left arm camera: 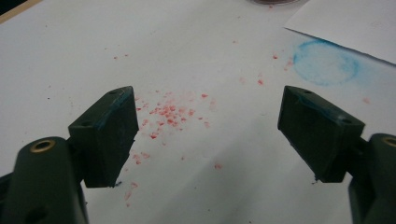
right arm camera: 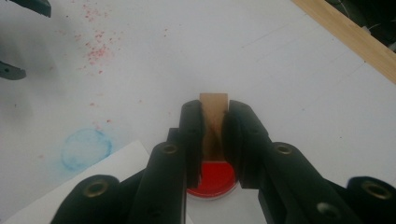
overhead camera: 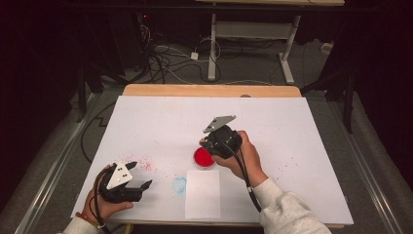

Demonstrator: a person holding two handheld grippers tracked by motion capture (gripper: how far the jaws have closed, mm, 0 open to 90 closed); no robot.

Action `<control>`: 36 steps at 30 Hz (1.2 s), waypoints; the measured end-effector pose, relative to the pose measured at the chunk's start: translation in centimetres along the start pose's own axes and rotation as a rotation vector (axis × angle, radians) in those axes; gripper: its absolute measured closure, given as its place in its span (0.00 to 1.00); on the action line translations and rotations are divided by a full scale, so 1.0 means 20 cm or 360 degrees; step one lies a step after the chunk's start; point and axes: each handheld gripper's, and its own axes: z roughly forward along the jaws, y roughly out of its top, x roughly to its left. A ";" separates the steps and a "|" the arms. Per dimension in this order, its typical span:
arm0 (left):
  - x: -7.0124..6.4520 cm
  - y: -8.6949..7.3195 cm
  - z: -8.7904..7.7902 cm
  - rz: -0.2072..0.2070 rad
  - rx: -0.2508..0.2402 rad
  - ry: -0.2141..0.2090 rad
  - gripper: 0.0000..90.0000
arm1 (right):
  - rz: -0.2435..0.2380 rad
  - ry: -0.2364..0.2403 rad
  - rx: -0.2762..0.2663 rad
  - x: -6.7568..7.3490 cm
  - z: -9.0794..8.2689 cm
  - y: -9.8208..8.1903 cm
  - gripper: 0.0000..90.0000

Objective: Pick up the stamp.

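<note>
Dim room: grey floor (overhead camera: 58, 146), tangled cables (overhead camera: 165, 61), a white-legged desk (overhead camera: 253, 29) behind.

This looks like a lab or recording studio rather than a home: black curtains (overhead camera: 29, 73) close off the sides, loose cables (overhead camera: 165, 58) sprawl over grey carpet (overhead camera: 253, 68), a metal-legged desk (overhead camera: 253, 34) stands behind, and the tabletop (overhead camera: 209, 90) wears a white cover (overhead camera: 292, 136) stained with red specks (overhead camera: 141, 163).

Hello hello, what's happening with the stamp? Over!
Right gripper shut on wooden stamp, above red ink pad. Left gripper open, holding nothing. Nothing in the way.
</note>
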 end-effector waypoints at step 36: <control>0.01 -0.01 0.01 -0.0001 0.0026 -0.0024 0.22 | 0.0050 0.0066 0.0228 -0.02 0.35 -0.20 0.85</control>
